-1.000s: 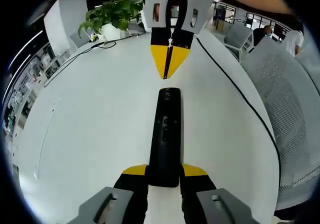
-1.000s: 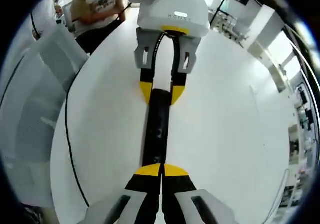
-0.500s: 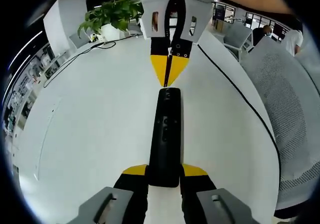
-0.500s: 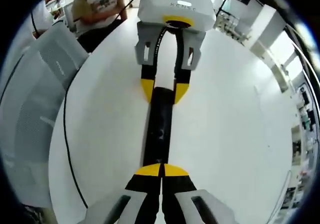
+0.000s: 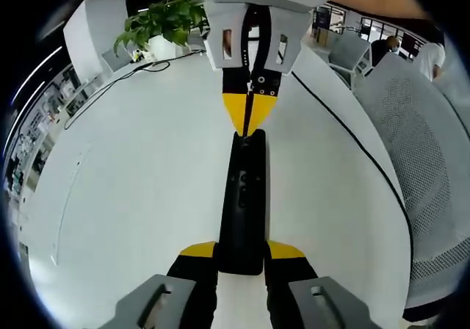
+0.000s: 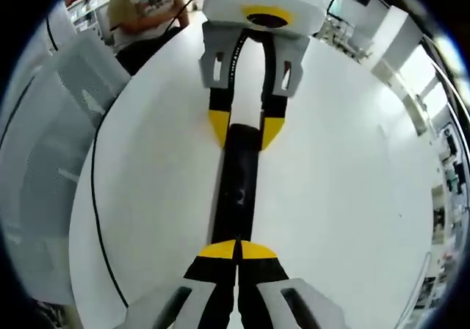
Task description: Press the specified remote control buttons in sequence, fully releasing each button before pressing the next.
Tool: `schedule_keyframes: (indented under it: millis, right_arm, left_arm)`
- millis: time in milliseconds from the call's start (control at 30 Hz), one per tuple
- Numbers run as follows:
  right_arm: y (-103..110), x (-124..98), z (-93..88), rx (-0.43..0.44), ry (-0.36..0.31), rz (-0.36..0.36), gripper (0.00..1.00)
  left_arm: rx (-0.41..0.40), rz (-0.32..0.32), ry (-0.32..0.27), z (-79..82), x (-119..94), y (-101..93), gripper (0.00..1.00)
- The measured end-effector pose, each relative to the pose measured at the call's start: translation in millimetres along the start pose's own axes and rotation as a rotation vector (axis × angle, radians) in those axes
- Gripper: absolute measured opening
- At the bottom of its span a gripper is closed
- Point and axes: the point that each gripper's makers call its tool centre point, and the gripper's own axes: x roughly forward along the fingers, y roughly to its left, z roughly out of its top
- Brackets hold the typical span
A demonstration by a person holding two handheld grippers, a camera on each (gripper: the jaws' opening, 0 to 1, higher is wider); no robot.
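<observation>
Our right gripper (image 6: 236, 250), jaws pressed together into one point, has come forward over the last second and now sits on the far end of the black remote (image 5: 244, 197). Our left gripper (image 5: 242, 252) clamps its near end on the white table (image 5: 132, 167). We judge a press imminent.

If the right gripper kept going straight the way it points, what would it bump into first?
The black remote. The right gripper, shut, has its tips at the remote's near end, possibly touching already. Beyond it sits the left gripper, clamping the far end.
</observation>
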Motion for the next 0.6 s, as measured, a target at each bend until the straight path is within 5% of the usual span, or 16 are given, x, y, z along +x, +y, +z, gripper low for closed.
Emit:
schedule_keyframes:
  millis: [600]
  right_arm:
    - [-0.2,2.3,-0.4,-0.004,0.005,0.002,0.0]
  left_arm:
    - [0.0,0.002,0.0,-0.6,-0.6,-0.5,0.23]
